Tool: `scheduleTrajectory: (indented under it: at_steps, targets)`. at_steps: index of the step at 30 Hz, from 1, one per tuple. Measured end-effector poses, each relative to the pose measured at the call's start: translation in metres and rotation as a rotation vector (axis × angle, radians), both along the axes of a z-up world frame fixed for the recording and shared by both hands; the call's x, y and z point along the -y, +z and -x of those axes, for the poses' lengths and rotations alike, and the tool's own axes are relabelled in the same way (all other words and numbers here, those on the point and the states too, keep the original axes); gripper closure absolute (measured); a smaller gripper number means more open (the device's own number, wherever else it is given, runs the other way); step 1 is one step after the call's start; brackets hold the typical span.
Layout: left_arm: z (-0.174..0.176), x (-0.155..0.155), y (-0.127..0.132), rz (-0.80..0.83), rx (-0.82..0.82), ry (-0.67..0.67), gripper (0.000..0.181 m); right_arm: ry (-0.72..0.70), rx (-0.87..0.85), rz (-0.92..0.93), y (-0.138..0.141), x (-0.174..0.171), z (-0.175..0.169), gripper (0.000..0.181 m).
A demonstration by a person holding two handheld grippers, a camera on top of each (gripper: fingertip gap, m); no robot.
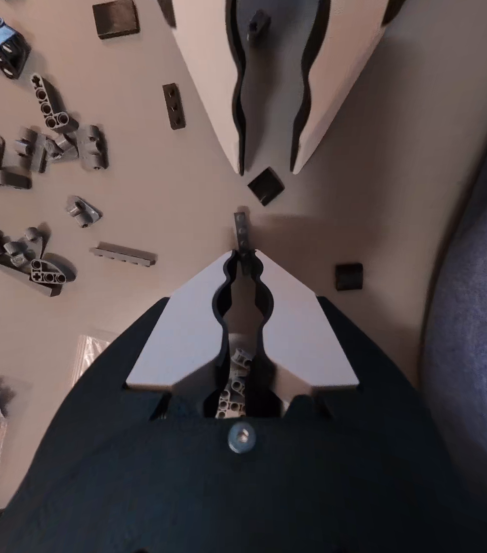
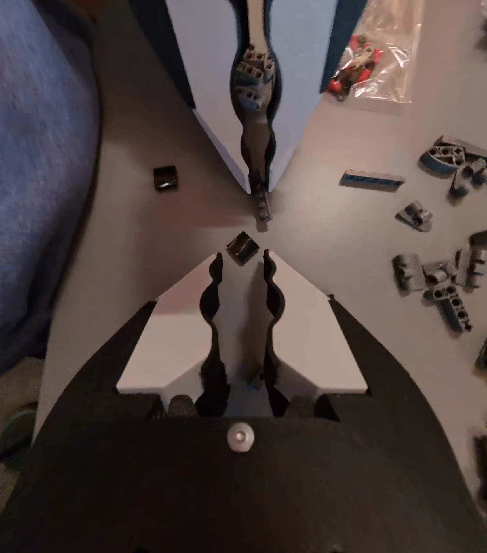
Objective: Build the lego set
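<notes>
A pale tabletop [image 1: 176, 299] fills most of both views, and a blue-upholstered seat [image 2: 21, 179] sits past its curved edge. Above the table the two grippers face each other tip to tip. The left gripper [image 1: 244, 254] has its fingers pinched together on a thin dark grey plate [image 1: 241, 230], a narrow studded strip that sticks out forward beyond the tips; in the right wrist view the same strip pokes out of the closed tips toward the camera. The right gripper [image 2: 242, 254] has its fingers spread apart with nothing between them, and its tips hang just short of a small black curved-top brick [image 2: 242, 247] lying on the table. That brick lies between the two grippers, just beyond the free end of the held plate and apart from it.

A clear plastic bag [image 2: 380, 59] with red and black pieces lies near the left gripper. A loose spread of grey Technic beams and connectors [image 1: 51, 143] covers the table on the left gripper's left. Among them lies a long grey brick [image 1: 124, 254], nearest the left gripper's tips. A flat black tile [image 1: 115, 19] and a narrow black plate [image 1: 174, 106] lie beside the right gripper. A second small black brick [image 1: 348, 276] rests alone near the table edge, to the right of the left gripper
</notes>
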State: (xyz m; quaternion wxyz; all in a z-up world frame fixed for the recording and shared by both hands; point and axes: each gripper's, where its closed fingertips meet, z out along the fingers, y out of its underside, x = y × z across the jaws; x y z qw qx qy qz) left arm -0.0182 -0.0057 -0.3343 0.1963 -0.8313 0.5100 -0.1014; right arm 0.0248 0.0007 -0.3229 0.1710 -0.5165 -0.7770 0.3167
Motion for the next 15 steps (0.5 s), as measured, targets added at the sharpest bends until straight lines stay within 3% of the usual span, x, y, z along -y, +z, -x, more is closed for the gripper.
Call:
scheduleTrajectory:
  at_steps: [7, 15]
  targets:
    - [0.0038, -0.0027, 0.0005, -0.007, 0.01, -0.01, 0.173, 0.154, 0.031, -0.092, -0.007, 0.0013, 0.0075, 0.16]
    - [0.0066, -0.0034, 0.005, -0.052, 0.058, 0.013, 0.168, 0.19, 0.059, -0.057, -0.009, 0.0028, 0.0095, 0.166]
